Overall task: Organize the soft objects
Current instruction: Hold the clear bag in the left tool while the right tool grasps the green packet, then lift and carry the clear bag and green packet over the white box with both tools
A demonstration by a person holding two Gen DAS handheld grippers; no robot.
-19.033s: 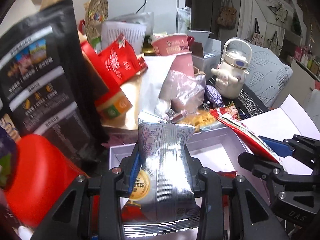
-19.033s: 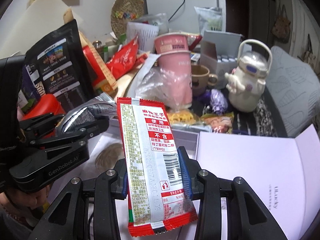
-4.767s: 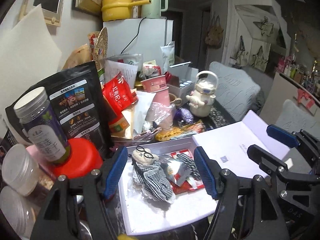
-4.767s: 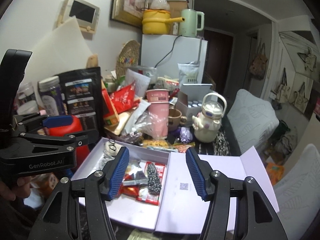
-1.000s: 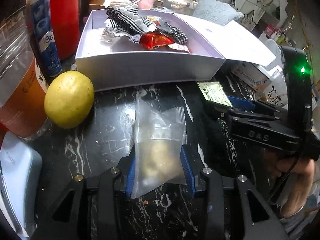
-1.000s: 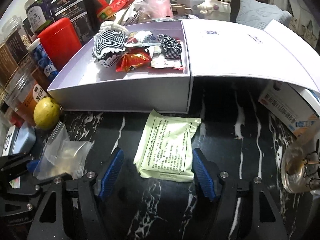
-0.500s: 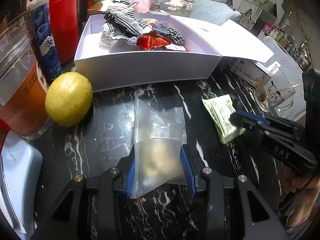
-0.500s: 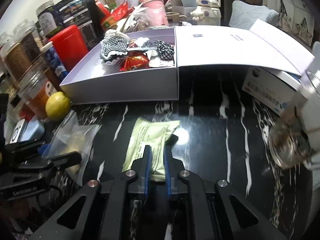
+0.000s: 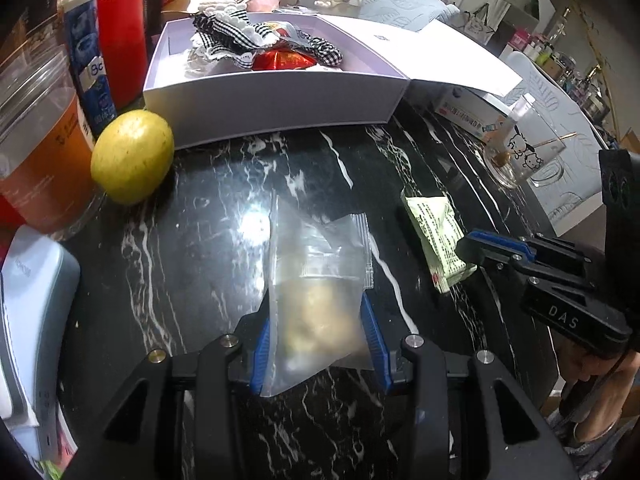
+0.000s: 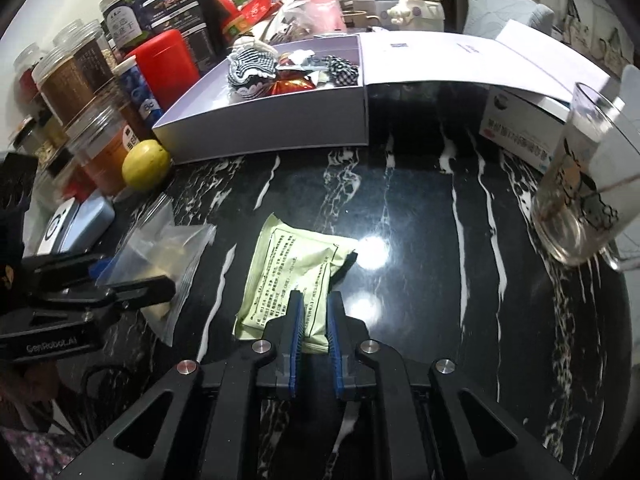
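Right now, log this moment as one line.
left gripper: shut on clear bag | right gripper: shut on green packet | box: open

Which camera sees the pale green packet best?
The right wrist view: the pale green printed packet lies spread out in the middle, pinched by the right gripper. The left wrist view shows it smaller, off to the side.

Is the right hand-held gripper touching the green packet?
Touching. The right wrist view shows the right hand-held gripper with its blue pads clamped on the green packet.
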